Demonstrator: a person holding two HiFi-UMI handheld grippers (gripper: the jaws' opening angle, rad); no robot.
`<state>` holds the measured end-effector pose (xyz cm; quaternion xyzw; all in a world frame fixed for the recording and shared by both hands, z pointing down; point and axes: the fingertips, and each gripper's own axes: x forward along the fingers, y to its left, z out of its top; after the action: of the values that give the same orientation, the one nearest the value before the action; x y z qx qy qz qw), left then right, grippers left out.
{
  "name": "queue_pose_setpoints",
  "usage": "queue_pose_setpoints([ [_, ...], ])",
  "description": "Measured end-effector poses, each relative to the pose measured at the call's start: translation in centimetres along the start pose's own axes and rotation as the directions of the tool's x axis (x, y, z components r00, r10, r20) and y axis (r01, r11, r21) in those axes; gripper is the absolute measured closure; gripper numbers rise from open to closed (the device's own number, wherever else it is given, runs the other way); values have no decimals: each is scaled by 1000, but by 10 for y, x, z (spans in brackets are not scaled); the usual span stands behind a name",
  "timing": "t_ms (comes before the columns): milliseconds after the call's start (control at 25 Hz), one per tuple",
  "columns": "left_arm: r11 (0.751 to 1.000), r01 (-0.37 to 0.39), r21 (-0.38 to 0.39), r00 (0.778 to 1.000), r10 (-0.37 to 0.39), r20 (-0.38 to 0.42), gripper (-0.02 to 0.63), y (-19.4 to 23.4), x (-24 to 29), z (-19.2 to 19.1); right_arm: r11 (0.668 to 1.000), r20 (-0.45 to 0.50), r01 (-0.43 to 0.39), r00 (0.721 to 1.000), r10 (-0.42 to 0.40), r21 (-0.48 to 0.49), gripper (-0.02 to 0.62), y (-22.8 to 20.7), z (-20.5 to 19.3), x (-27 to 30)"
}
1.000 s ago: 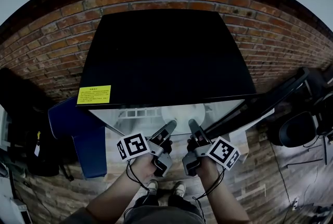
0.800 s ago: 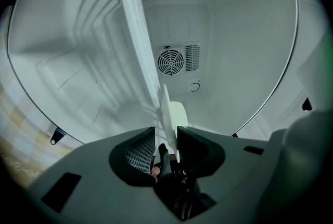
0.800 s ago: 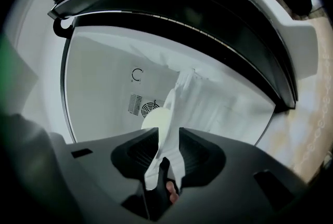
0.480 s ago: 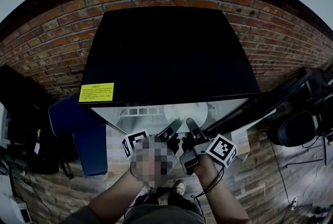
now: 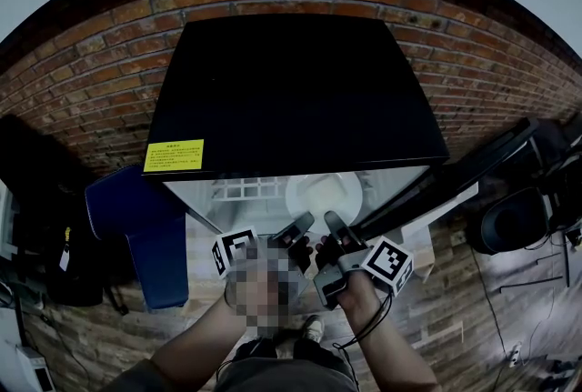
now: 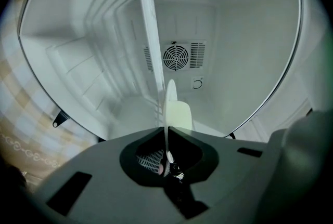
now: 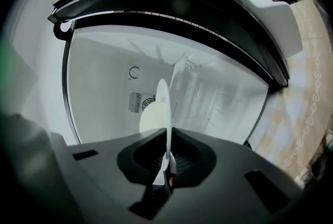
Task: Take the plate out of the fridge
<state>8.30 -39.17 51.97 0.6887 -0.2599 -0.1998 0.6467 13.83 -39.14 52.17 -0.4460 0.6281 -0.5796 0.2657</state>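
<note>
A white plate (image 5: pixel 324 194) lies on the shelf at the open front of the black fridge (image 5: pixel 291 90). My left gripper (image 5: pixel 300 222) is shut on the plate's near rim, which shows edge-on as the plate (image 6: pixel 174 113) running into my left gripper (image 6: pixel 166 134). My right gripper (image 5: pixel 331 221) grips the same rim just to the right. Its jaws are closing, with the plate (image 7: pixel 156 116) pinched in my right gripper (image 7: pixel 167 134). A blurred patch hides my left hand.
The fridge door (image 5: pixel 436 190) stands open to the right. A wire shelf (image 5: pixel 244 190) lies left of the plate, and a fan vent (image 6: pixel 175 56) is on the fridge's back wall. A blue seat (image 5: pixel 136 226) stands left of the fridge, with a brick wall behind and dark gear at both sides.
Both grippers went from wide open to closed on the plate's near rim. The two hands drew closer together at the fridge opening.
</note>
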Motion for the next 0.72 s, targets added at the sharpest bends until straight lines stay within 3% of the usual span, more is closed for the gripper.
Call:
queue_pose_setpoints([
  [360,1000,0,-1,1000,0,4,574,-20,-17,-9,998,-3,-23,1000,23,54,557,19,-10,-16],
  [720,999,21,36,999,-22,43,574,-54,-45,-14,998,-37,-55,998,56,34,557,54,-25,-34],
])
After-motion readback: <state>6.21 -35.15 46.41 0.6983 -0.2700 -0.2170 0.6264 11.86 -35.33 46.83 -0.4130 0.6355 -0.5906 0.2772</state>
